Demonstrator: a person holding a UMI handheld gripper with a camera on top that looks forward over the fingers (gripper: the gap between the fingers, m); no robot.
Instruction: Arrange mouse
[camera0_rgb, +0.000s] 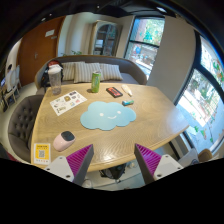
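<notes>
One view, gripper camera. Gripper (113, 165) jaws wide, empty, above the table (150, 125) near edge. Mouse (64, 141) sits left of the fingers, near a yellow card (41, 153), apart from the blue mat (107, 116). Risk: rounded shell may squirt from the pads; table edge close. Writing: none legible.

A wooden table (150, 125) is seen beyond the open gripper (113, 160). A blue cloud-shaped mat (107, 116) lies at 12 o'clock, a pink mouse (64, 141) at 10, a green can (96, 82) farther ahead.
</notes>
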